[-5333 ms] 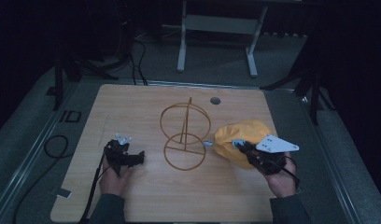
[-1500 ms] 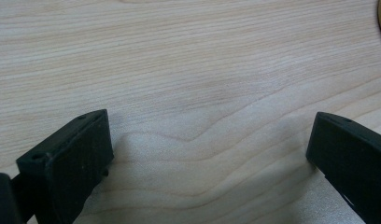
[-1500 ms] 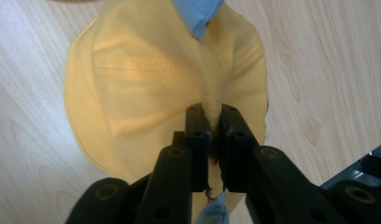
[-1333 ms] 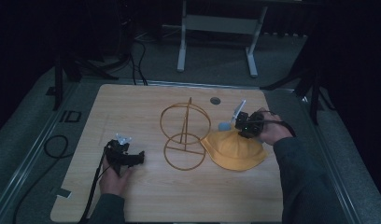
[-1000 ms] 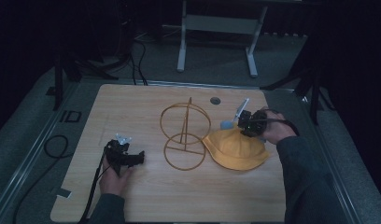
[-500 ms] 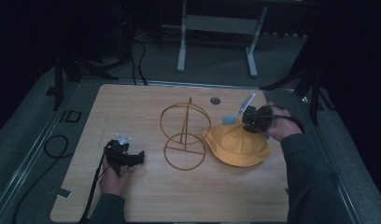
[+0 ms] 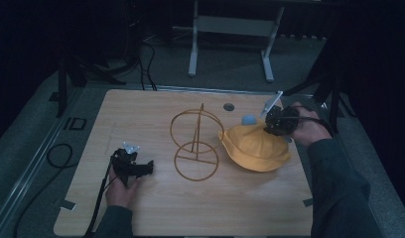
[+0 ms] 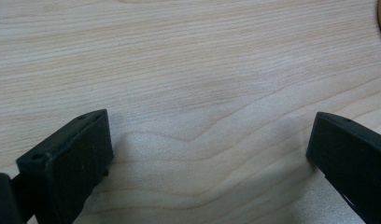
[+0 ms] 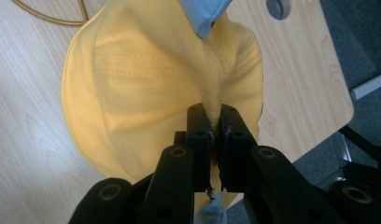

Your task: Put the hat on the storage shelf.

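Note:
A yellow bucket hat with a pale blue lining hangs partly lifted off the wooden table, right of a gold wire stand made of two rings and a post. My right gripper is shut on a fold of the hat's crown; in the right gripper view the jaws pinch the yellow cloth and the hat droops below them. My left gripper rests low at the table's left, its jaws wide open over bare wood.
A round hole lies in the tabletop behind the stand. The table's right edge runs just past the hat. Cables trail over the floor at the left, and a white frame stands beyond the far edge.
My right gripper has risen and drifted toward the far right, pulling the hat's crown up with it. The left gripper has stayed put.

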Available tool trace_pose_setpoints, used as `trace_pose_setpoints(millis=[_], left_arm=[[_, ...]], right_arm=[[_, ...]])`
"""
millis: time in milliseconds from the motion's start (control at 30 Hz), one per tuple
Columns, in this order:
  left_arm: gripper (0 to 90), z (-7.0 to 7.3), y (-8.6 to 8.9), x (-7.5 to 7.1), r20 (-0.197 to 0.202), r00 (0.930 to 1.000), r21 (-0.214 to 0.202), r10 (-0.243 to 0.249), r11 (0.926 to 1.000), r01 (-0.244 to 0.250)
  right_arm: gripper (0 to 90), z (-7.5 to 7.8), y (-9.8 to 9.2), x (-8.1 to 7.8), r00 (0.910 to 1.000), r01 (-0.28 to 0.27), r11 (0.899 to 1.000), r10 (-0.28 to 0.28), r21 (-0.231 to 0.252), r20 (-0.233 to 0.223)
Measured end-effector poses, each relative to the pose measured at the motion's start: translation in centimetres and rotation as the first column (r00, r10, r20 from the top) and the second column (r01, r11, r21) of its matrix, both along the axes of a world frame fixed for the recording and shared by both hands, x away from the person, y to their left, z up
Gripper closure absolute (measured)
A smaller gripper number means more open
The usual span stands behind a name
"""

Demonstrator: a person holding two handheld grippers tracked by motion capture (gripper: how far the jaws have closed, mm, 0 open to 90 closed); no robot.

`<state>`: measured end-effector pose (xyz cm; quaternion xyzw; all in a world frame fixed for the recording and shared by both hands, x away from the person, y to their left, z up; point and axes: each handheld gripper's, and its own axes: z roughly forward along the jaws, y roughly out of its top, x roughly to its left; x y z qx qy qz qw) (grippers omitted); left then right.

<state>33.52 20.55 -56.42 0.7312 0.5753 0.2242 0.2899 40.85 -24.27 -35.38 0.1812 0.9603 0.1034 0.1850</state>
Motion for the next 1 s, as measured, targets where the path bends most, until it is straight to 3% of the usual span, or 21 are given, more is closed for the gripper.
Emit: trace_pose_setpoints(millis=[1000], left_arm=[[0.3,0.0,0.0,0.0,-0.001,1.0,0.001,0.0,1.0,0.0]], right_arm=[[84.6,3.3,-0.7,-0.7,0.9983,-0.017,0.999,0.015,0.045,0.056]])
